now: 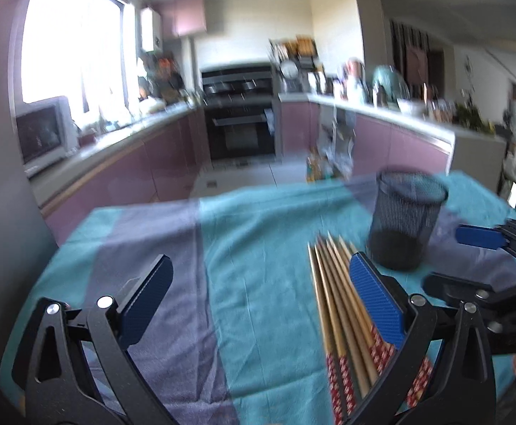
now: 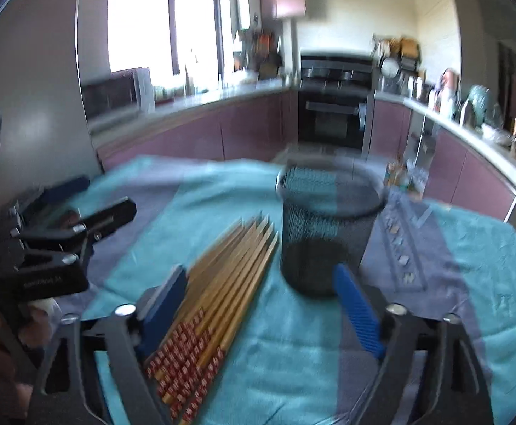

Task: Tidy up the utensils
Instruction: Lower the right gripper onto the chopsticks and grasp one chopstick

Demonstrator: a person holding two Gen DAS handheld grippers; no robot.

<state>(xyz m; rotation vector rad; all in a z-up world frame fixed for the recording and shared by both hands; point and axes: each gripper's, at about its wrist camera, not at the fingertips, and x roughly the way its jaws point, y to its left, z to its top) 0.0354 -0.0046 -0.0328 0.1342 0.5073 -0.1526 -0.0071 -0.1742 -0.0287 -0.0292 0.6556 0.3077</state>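
Observation:
Several wooden chopsticks [image 1: 339,304] with red patterned handles lie side by side on the teal and purple cloth [image 1: 258,248]. A black mesh cup [image 1: 405,219] stands upright just beyond their tips. My left gripper [image 1: 258,301] is open and empty, its right finger next to the chopsticks. My right gripper [image 2: 261,304] is open and empty above the cloth, with the chopsticks [image 2: 219,279] by its left finger and the cup [image 2: 325,226] ahead. Each gripper shows at the edge of the other's view.
The cloth-covered table [image 2: 470,248] ends at a kitchen aisle. Purple cabinets with cluttered counters [image 1: 399,113] run along both sides, with an oven [image 1: 240,120] at the far end and a microwave [image 1: 40,134] on the left.

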